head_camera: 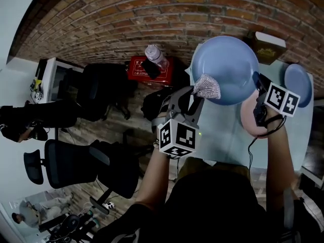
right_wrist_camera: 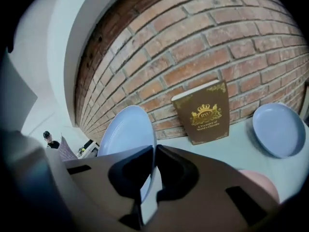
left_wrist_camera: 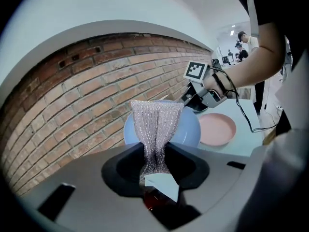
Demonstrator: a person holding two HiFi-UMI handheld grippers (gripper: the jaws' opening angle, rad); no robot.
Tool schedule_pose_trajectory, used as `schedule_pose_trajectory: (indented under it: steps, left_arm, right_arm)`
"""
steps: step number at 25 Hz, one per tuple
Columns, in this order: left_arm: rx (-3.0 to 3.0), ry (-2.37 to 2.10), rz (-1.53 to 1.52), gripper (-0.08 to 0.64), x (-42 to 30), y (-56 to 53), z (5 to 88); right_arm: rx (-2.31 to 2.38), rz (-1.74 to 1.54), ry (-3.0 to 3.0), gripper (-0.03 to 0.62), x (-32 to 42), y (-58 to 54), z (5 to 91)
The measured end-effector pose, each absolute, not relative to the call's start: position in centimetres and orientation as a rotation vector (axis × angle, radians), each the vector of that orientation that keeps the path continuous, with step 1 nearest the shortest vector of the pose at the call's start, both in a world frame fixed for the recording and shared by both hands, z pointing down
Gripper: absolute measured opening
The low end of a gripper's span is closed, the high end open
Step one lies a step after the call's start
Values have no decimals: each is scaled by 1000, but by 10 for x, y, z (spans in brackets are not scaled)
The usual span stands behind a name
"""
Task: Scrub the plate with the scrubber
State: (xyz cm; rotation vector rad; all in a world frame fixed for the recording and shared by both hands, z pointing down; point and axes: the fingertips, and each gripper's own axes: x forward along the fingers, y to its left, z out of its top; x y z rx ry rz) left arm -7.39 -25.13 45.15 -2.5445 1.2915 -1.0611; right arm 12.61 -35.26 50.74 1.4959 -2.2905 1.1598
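Plate (head_camera: 225,70) and scrubber (head_camera: 206,87), each pinched in a claw, centre-right of head view.
Right claw (head_camera: 256,82) pressed onto the blue plate's right rim, plate tilted on edge above the pale worktop (head_camera: 223,140). Left claw (head_camera: 195,94) pinches the silver mesh scrubber, fanned out at the plate's lower-left rim; contact cannot be told. On worktop: pink plate (head_camera: 248,119), second blue plate (head_camera: 297,82), brown book (head_camera: 267,45) upright against brick wall (right_wrist_camera: 193,47).

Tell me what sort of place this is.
Most likely an office or lab workspace rather than a kitchen. Black office chairs on castors stand around the floor, and the pale table is pushed against a bare brick wall, with no sink or tap in view.
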Motion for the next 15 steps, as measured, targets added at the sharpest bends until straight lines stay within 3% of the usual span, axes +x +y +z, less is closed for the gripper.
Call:
schedule_pose_trajectory:
  steps: [15]
  left_arm:
    - [-2488, 1129, -1064, 146, -44, -225, 420]
  right_arm:
    - [1612, 976, -2344, 46, 126, -293, 429]
